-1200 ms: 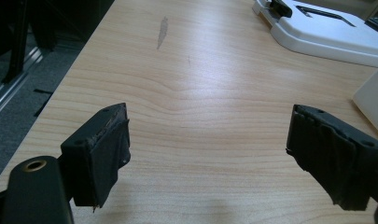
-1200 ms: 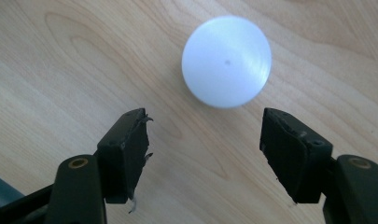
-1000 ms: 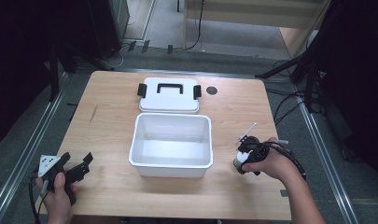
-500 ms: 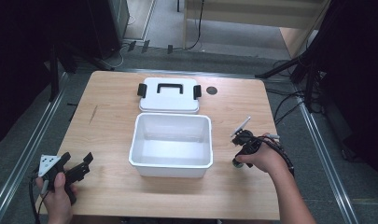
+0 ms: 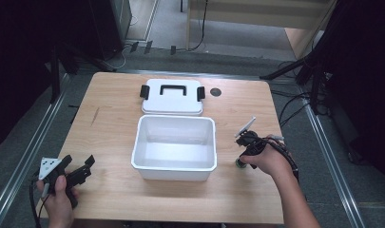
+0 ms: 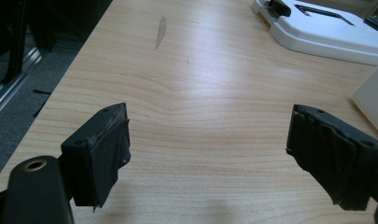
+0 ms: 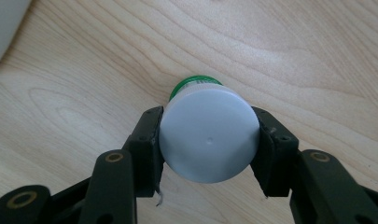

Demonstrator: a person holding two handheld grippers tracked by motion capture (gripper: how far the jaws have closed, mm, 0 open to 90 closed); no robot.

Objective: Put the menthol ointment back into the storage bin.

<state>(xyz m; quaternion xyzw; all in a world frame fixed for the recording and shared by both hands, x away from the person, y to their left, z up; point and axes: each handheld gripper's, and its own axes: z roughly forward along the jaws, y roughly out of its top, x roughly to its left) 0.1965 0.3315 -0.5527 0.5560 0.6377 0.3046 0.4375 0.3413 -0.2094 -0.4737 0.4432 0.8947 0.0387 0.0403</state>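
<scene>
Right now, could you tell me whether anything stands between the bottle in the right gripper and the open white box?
Nothing visible does. The right gripper has just closed on the bottle, and bare table lies between it and the open, empty box.

Overhead light falling evenly on my table (image 5: 114,123); surroundings sinking into near-black. White bin (image 5: 175,142) glaring slightly. Soft shadow pooling under my left claw (image 6: 214,144). Bottle cap (image 7: 209,135) washing out pale, edges softening; wood grain staying sharp.
</scene>
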